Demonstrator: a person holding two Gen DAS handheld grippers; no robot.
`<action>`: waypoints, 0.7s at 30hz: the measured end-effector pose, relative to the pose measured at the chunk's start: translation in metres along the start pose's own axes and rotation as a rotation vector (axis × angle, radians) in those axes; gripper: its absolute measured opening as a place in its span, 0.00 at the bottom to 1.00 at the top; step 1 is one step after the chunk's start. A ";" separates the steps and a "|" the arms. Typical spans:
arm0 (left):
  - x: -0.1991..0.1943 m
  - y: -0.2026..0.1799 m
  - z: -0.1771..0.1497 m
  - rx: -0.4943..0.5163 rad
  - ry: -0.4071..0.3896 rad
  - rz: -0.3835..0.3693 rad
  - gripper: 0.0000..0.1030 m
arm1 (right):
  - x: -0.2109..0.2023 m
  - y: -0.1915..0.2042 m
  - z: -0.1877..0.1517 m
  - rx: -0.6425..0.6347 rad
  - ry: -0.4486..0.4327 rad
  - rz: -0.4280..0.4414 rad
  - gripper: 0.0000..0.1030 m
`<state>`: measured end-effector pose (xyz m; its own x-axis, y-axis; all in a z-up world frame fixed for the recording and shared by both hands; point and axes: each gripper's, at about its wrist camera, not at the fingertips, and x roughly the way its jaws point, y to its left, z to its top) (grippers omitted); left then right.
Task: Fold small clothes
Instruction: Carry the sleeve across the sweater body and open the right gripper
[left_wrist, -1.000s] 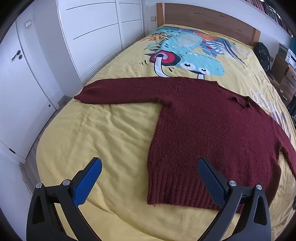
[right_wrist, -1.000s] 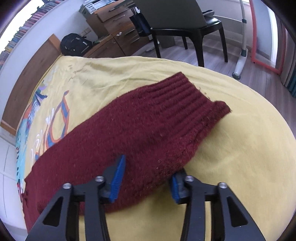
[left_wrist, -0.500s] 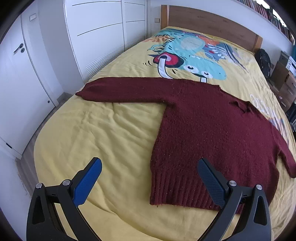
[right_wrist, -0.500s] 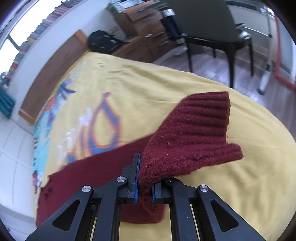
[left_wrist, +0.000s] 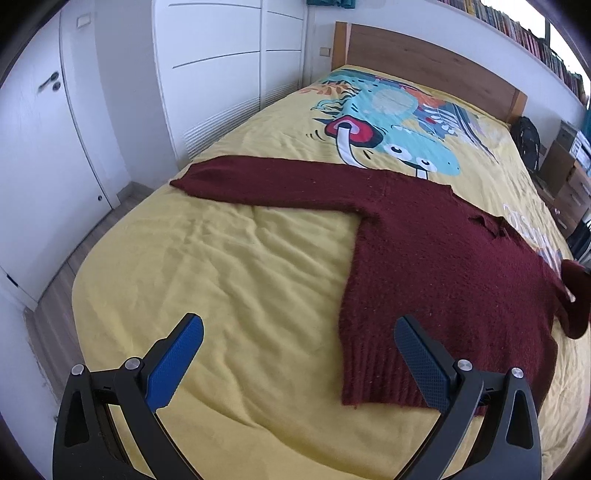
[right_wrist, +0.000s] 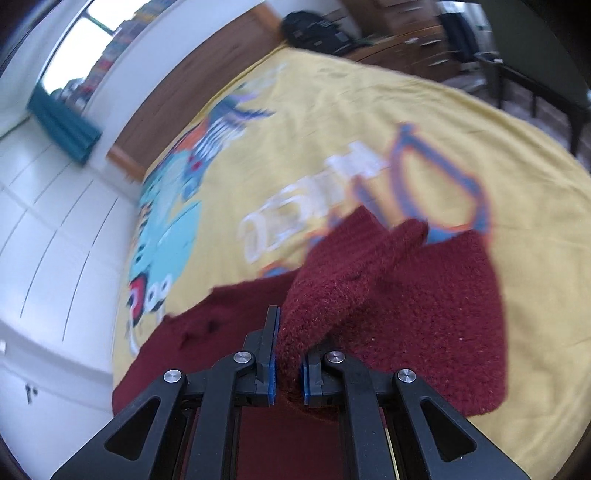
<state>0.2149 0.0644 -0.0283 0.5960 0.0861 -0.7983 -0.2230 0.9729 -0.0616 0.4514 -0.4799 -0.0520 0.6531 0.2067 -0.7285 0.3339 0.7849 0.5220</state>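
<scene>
- Pinching the sweater's right sleeve (right_wrist: 332, 291) near the cuff, right gripper (right_wrist: 287, 363) has its pads pressed on the knit, lifted over the body.
- Left gripper (left_wrist: 295, 363) spread wide, empty, above the hem.
- Maroon sweater (left_wrist: 443, 266) lies flat on the yellow bedspread (left_wrist: 229, 280), far sleeve (left_wrist: 266, 182) outstretched.
- Step: first sleeve fold. Next, likely: lay the sleeve across the chest, release it smooth.

One sweater (left_wrist: 436, 266); one bed (left_wrist: 236, 280); two grippers (left_wrist: 299, 365) (right_wrist: 287, 369).
</scene>
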 end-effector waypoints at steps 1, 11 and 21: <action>-0.001 0.005 -0.001 -0.006 0.000 -0.002 0.99 | 0.009 0.018 -0.005 -0.017 0.015 0.012 0.09; -0.001 0.058 -0.005 -0.069 -0.011 -0.018 0.99 | 0.076 0.154 -0.053 -0.165 0.096 0.079 0.09; 0.013 0.099 -0.014 -0.146 0.013 -0.031 0.99 | 0.148 0.249 -0.126 -0.342 0.191 0.080 0.10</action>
<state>0.1897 0.1587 -0.0527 0.5943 0.0529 -0.8025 -0.3151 0.9334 -0.1718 0.5456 -0.1805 -0.0861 0.5192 0.3547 -0.7776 0.0207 0.9043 0.4264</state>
